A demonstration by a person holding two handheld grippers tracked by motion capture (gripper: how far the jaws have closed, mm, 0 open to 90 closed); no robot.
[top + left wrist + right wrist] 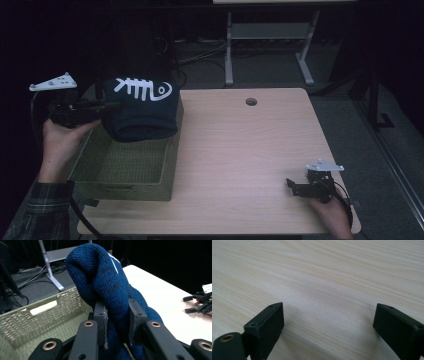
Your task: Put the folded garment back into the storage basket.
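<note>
Left tongs [117,322] clamped on bunched knit sweater [110,282]: soft, light, droops over basket [150,177]; thick folds preferred. Right tongs [329,327] apart, at 5 o'clock on desk [240,150].

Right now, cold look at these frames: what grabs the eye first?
The dark blue knit garment with a white fish-skeleton print, held up over the far end of the woven green basket at the table's left. The left gripper has its jaws clamped on a fold of it. At the near right corner of the pale wood table, the right gripper sits with jaws wide apart and nothing between them.
</note>
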